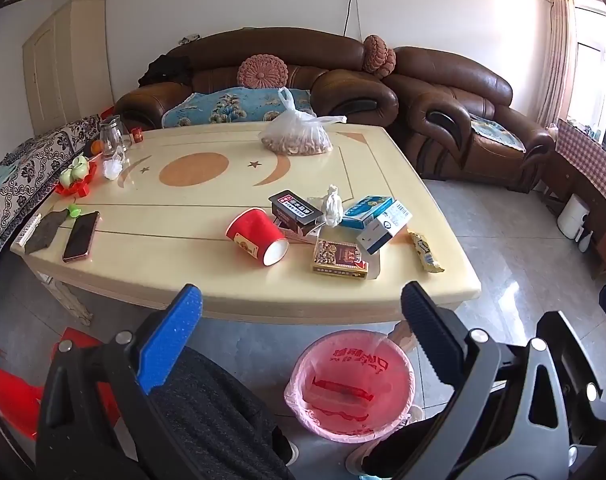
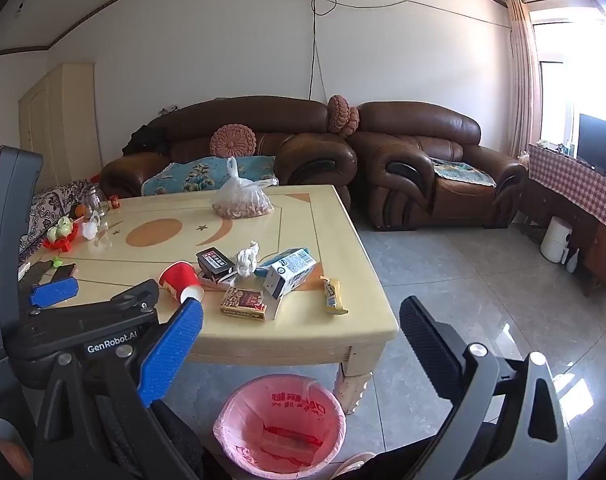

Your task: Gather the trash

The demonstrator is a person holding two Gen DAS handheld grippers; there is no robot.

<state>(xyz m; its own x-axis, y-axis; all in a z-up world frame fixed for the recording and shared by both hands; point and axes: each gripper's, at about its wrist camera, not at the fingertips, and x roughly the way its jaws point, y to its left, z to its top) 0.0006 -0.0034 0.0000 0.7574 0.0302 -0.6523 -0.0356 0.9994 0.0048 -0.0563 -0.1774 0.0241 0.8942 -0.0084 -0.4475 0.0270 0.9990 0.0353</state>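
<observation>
A cream coffee table [image 1: 175, 280] [image 2: 303, 328] carries trash near its front right: a tipped red paper cup [image 1: 256, 236] [image 2: 179, 281], a crumpled white tissue [image 1: 332, 205] [image 2: 247, 260], a black box [image 1: 295, 210], a blue-white carton [image 1: 377, 218] [image 2: 289, 272], a red-gold pack [image 1: 340, 260] [image 2: 245, 301] and a yellow snack wrapper [image 1: 425, 251] [image 2: 332, 295]. A pink-lined bin [image 1: 350, 384] [image 2: 281, 426] stands on the floor in front, with a red wrapper inside. My left gripper [image 1: 301, 312] and right gripper [image 2: 301, 324] are both open and empty, held before the table edge.
A phone [image 1: 81, 236], a dark wallet and a remote lie at the table's left. A bag of nuts [image 1: 297, 136], a glass jar [image 1: 113, 136] and a red fruit dish [image 1: 75, 178] stand farther back. Brown sofas [image 1: 463, 120] lie behind. A red stool [image 1: 19, 392] is at lower left.
</observation>
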